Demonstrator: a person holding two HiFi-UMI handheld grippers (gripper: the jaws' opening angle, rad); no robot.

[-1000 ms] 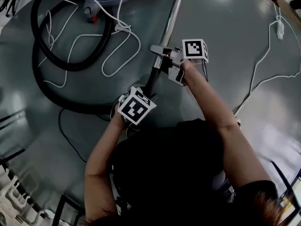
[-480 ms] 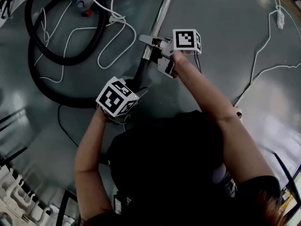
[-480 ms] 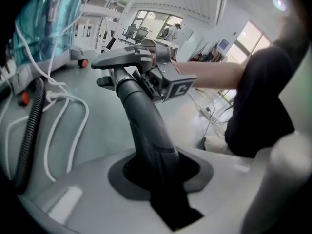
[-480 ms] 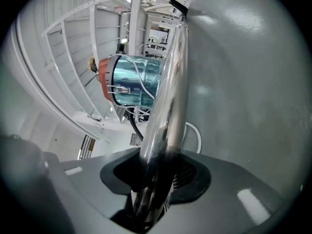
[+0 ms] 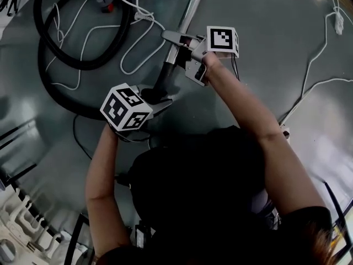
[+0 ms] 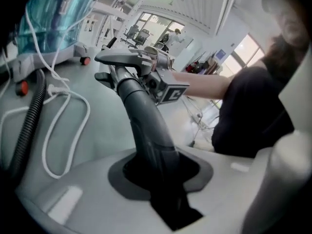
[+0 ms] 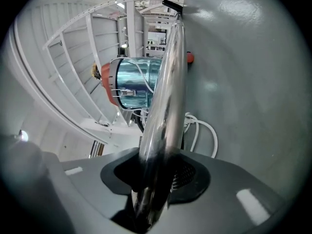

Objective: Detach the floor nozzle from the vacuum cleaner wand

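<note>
Fingers [image 6: 58, 201] of left gripper [image 6: 161, 177] and right gripper [image 7: 155, 179] both seemingly clench one wand [image 7: 165, 82]

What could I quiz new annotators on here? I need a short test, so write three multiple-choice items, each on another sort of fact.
1. Where is the right gripper closed?
A. On the chrome tube of the wand
B. On the black hose
C. On the blue canister

2. What colour is the loose cord on the floor?
A. Red
B. White
C. Yellow

3. What is the state of the left gripper?
A. Open, with nothing between its jaws
B. Shut on the cord
C. Shut on the dark curved handle

Answers:
1 A: the right gripper view shows the shiny tube running out from between its jaws.
2 B: the cord lies in white loops on the grey floor.
3 C: the left gripper view shows the dark handle clamped between its jaws.
</note>
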